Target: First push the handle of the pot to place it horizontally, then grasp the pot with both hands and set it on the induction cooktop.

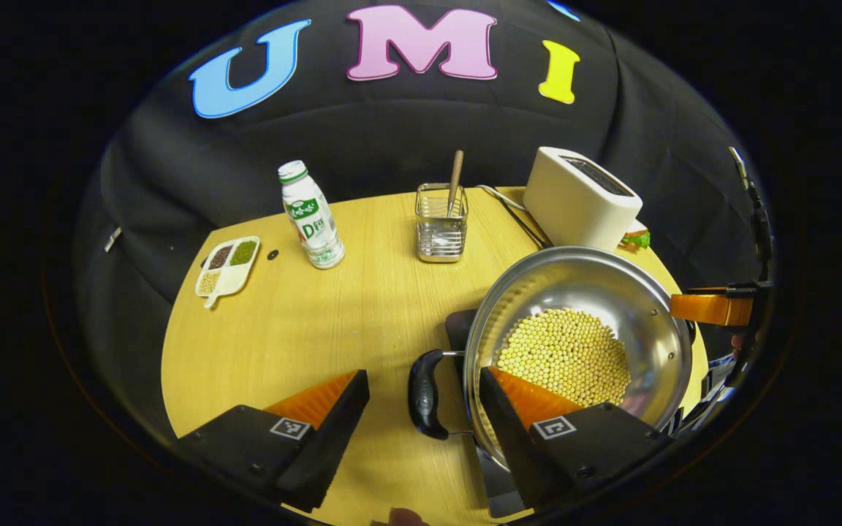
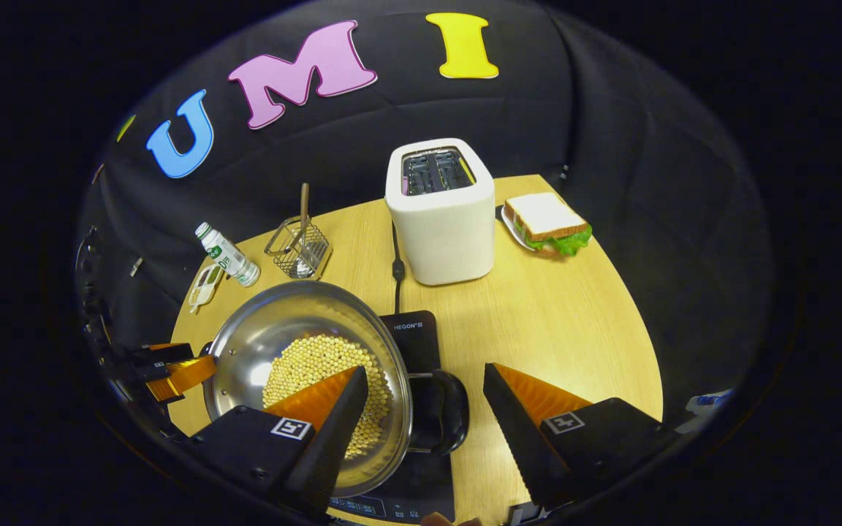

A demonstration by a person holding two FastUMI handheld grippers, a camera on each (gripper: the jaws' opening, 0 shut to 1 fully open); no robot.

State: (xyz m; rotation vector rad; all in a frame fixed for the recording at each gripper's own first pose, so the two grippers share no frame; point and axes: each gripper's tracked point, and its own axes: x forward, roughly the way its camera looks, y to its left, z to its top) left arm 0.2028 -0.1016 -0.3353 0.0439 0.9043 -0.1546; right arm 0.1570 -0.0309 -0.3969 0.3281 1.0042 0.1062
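On the cooktop (image 2: 414, 343) sits the pot (image 1: 574, 343), beans (image 1: 563, 354) heaped inside. Each gripper straddles one of its side handles with fingers spread wide: the left gripper (image 1: 421, 398) around the near handle (image 1: 425, 394), the right gripper (image 2: 425, 398) around the opposite handle (image 2: 443, 409), neither pressing. Behind the pot stand a toaster (image 2: 441, 212), a wire caddy (image 1: 441, 223) and a bottle (image 1: 311, 215).
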